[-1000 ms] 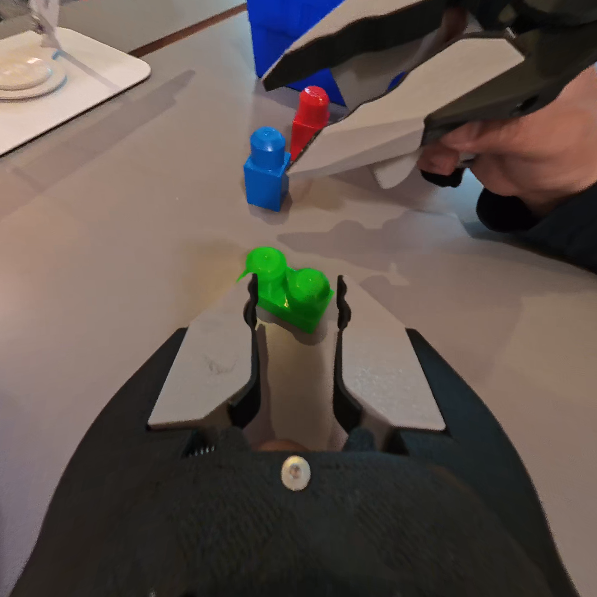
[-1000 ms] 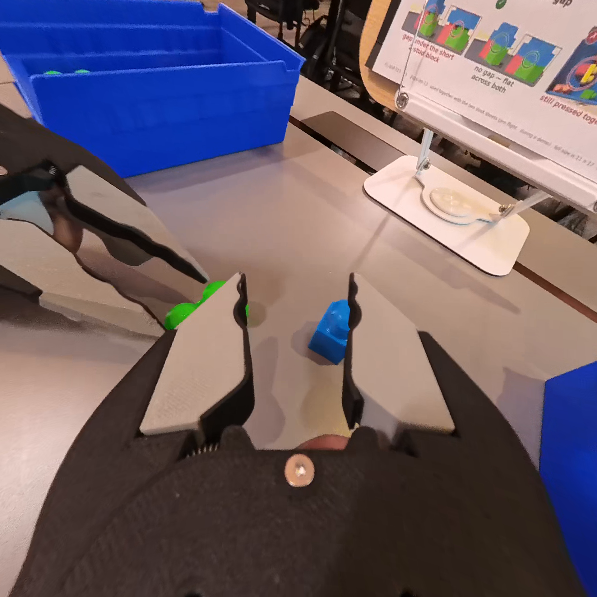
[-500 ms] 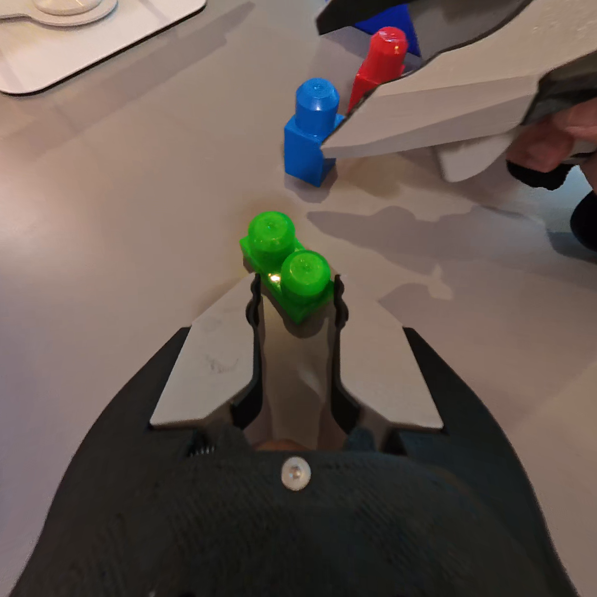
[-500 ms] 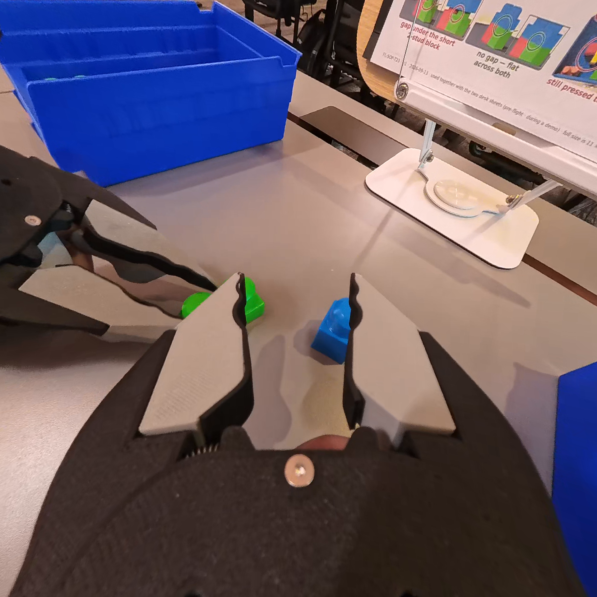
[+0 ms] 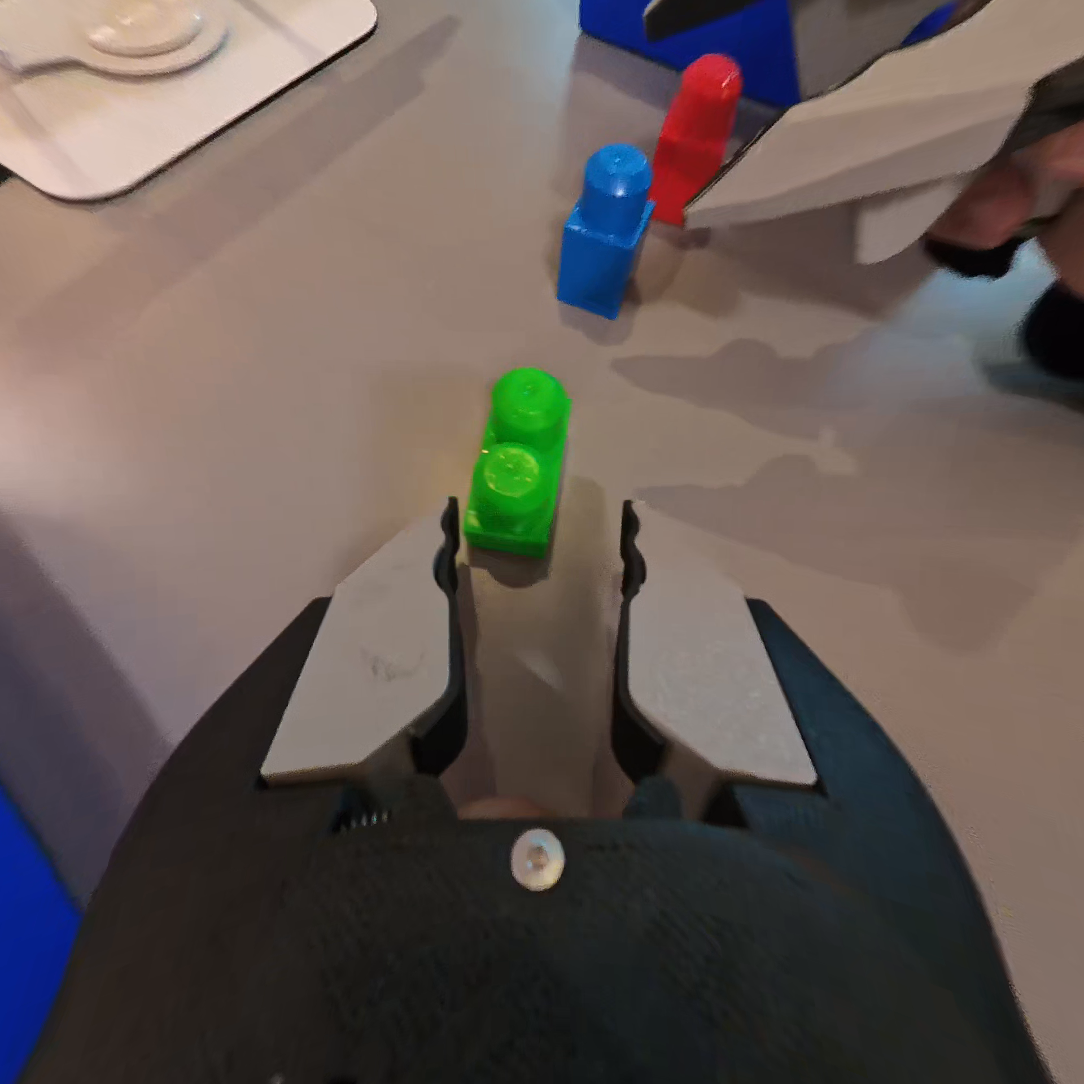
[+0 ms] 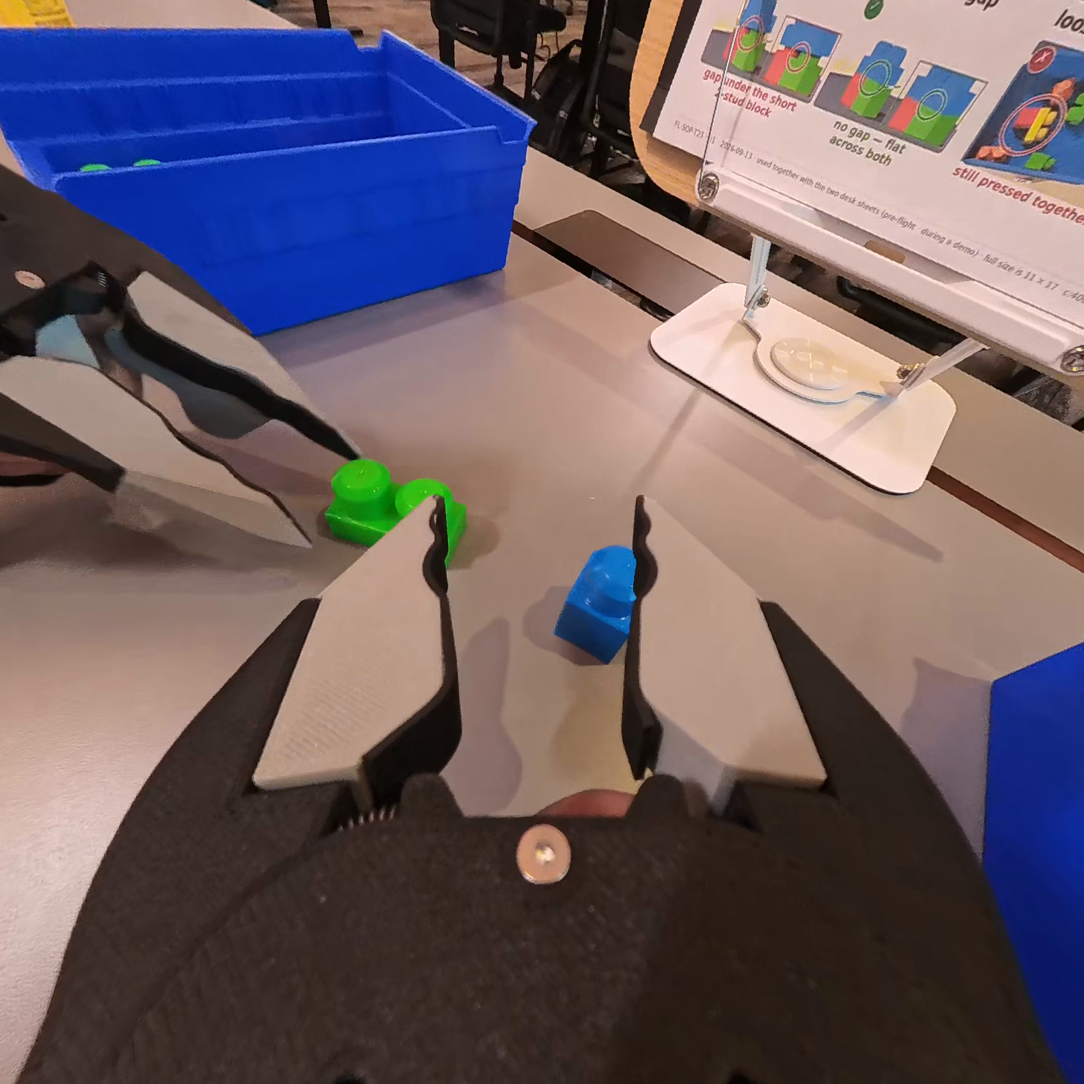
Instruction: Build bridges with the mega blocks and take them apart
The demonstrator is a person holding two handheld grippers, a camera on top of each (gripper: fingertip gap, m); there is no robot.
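Note:
A green two-stud block (image 5: 519,469) lies on the grey table, its near end between the tips of my left gripper (image 5: 538,516), which is open and does not squeeze it. It also shows in the right wrist view (image 6: 381,510), where the left gripper (image 6: 322,495) reaches it from the left. A blue one-stud block (image 5: 607,234) and a red one-stud block (image 5: 695,135) stand farther off. My right gripper (image 6: 538,510) is open over the blue block (image 6: 598,610), which sits by its right finger. The red block is hidden in the right wrist view. The right gripper shows at the left wrist view's top right (image 5: 821,146).
A large blue bin (image 6: 293,205) stands at the back left with green blocks inside. A white stand base (image 6: 821,363) carries an instruction sheet at the back right. Another blue bin edge (image 6: 1038,821) is at the right. A hand (image 5: 997,199) holds the right gripper.
My left gripper opened wider and let go of the green block, which turned to point lengthwise away from the fingers. The right gripper stayed by the blue block.

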